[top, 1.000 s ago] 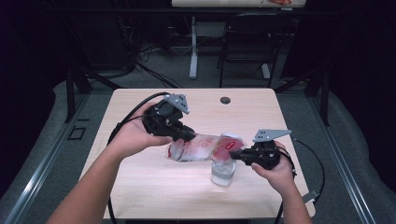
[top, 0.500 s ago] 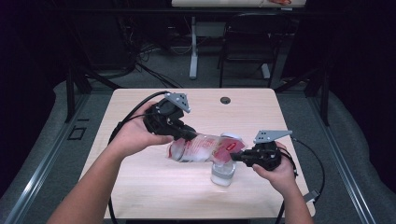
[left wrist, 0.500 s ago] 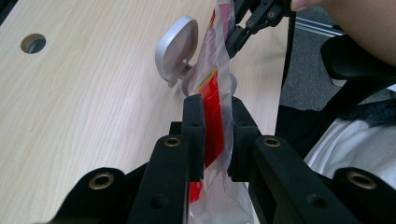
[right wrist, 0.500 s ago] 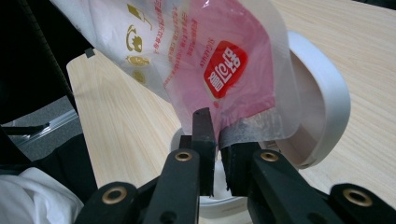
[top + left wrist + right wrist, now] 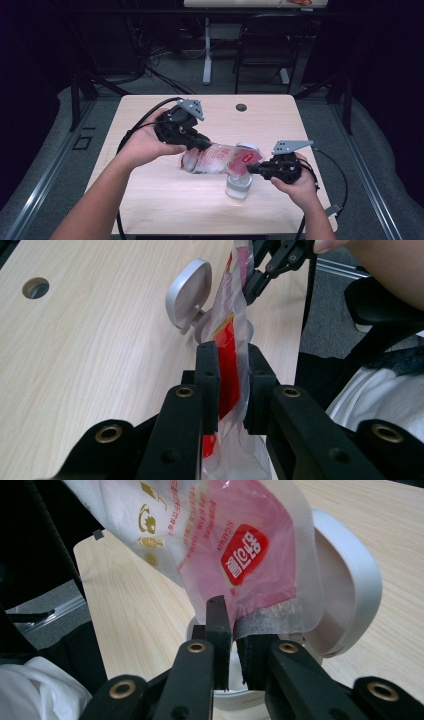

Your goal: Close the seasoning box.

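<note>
Both tools are pinching the same plastic snack pouch (image 5: 220,159), a clear-and-red bag stretched nearly level above the counter (image 5: 150,200) between the two hands. The left tool (image 5: 200,145) clamps one end of it, its jaws shut on the film with red print showing between them in the left gripper view, and the right tool (image 5: 252,170) nips the other end, jaws closed narrow on the pouch's sealed edge (image 5: 265,622) just below the red logo. Directly under the right end stands a small clear container (image 5: 238,184) with a white flip lid (image 5: 350,580) hinged open and leaning back. The step in hand looks like getting the pouch over the container's mouth, either to tear the seal or to tip the contents in; I judge it about midway, with the bag gripped and positioned but nothing visibly poured. The next move likely calls for the two tools to work against each other at the seal, or for the left end to be raised so the contents run toward the right end, while keeping that corner over the opening and clear of the lid. Whether the pouch is already open is hard to tell: the seal sits right at the right tool's jaws, the container's mouth is hidden behind the bag, and what the pouch holds cannot be made out through the film.
</note>
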`<state>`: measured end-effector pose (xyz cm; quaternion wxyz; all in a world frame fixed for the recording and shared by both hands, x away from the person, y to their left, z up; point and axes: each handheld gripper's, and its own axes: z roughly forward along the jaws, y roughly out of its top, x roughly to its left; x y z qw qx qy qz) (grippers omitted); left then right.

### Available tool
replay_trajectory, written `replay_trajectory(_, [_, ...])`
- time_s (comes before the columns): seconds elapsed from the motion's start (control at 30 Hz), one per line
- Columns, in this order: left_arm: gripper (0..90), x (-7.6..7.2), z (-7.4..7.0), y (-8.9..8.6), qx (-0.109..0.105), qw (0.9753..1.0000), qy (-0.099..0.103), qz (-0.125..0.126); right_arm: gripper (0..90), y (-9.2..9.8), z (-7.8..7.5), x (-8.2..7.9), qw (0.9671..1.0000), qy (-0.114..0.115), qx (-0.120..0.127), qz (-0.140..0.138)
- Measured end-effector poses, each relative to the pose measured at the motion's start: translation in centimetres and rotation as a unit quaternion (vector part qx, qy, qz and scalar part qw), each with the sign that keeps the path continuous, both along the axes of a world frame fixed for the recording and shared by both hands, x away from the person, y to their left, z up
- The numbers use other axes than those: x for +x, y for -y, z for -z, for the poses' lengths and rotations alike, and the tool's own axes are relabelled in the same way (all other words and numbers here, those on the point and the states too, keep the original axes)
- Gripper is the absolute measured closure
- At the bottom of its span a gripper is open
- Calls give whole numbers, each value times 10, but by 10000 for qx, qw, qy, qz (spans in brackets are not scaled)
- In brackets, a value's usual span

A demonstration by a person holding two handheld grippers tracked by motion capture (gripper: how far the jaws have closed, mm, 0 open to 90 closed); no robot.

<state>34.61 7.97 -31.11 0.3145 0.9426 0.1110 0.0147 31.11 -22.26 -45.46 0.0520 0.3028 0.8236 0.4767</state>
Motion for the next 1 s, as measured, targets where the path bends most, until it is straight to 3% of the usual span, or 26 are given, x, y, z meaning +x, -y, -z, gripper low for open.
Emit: replay_trajectory(1.0, [811,1,0,0,-39,10000,5,-31,844,-2,1,0,10000,-18,16,-16])
